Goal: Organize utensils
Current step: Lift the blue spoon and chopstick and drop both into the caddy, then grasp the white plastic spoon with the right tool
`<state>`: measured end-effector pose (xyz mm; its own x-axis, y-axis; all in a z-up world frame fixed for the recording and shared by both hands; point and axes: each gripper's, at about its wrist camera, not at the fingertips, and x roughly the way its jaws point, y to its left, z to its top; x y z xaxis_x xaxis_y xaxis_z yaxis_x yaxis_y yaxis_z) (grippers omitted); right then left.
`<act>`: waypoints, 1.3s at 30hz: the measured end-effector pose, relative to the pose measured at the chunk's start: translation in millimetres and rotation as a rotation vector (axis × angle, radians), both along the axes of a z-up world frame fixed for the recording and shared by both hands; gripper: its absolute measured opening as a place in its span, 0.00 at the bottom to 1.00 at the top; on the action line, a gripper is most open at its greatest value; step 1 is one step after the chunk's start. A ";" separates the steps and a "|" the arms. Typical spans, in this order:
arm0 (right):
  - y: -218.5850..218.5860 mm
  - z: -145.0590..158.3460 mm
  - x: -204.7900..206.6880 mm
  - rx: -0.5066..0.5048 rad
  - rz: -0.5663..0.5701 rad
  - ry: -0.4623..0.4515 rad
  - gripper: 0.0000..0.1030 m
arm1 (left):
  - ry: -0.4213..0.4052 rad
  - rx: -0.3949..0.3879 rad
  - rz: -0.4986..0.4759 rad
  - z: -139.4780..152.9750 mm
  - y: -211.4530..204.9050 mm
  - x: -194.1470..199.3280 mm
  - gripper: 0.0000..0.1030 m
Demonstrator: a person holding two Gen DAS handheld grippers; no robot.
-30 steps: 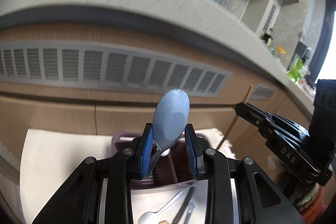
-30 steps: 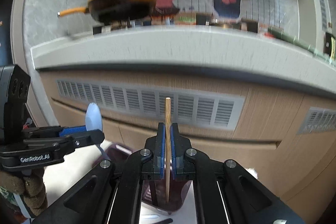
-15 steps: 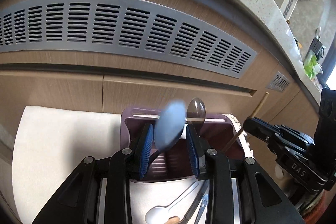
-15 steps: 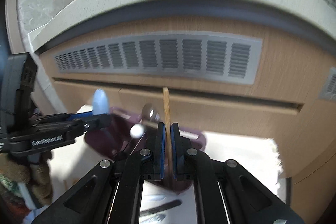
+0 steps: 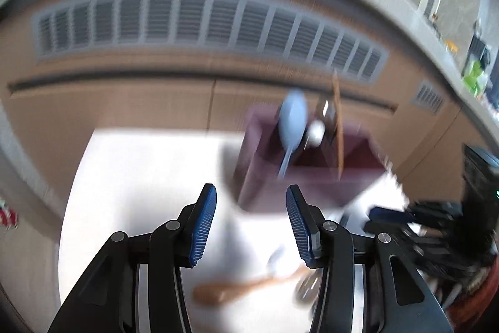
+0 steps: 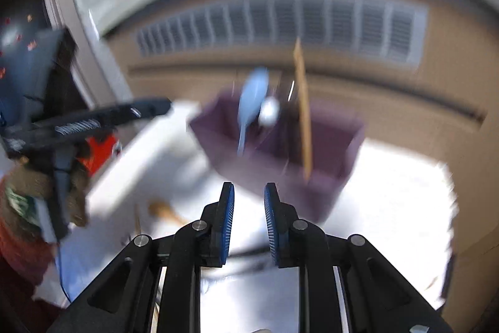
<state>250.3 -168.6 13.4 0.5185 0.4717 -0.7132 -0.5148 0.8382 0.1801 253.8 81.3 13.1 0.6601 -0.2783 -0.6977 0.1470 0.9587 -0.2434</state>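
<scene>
Left wrist view, left tongs [image 5: 251, 225] just opened wide, empty, light-blue spoon [image 5: 291, 122] upright in purple caddy [image 5: 280, 186], right tongs [image 6: 249, 222] just parted, empty, chopstick [image 6: 304, 114] leaning in caddy, frames blurred.

- Purple caddy [image 5: 299, 186]: looking like matt plastic, blurred.
- Blue spoon [image 5: 291, 117]: reading as smooth plastic, soft sheen.
- Chopstick [image 6: 304, 111]: looking like plain wood, matt.
- Wooden spoon [image 5: 237, 289]: showing brown wood, blurred.
- White mat [image 5: 140, 177]: glaring bright; cloth or paper, cannot tell.
- Gripper pads [image 6: 226, 223]: showing blue ribbed rubbery faces on matt black plastic fingers.
- Cabinet front [image 5: 109, 105]: showing wood-grain finish.
</scene>
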 end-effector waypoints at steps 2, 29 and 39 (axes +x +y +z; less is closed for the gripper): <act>16.2 -32.6 4.4 -0.037 0.013 0.071 0.18 | 0.041 0.014 0.013 -18.6 4.3 -18.1 0.46; 16.4 -66.8 -94.4 -0.155 0.212 0.061 0.20 | 0.209 -0.038 0.042 -67.9 11.5 -86.0 0.46; 60.3 -57.1 -43.3 -0.131 0.229 0.006 0.20 | 0.256 -0.094 0.061 -73.6 23.2 -86.6 0.46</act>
<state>206.9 -108.3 -43.6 0.4042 0.4797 -0.7788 -0.6930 0.7163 0.0816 167.3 104.5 -60.5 0.4836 -0.3149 -0.8167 0.0118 0.9353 -0.3537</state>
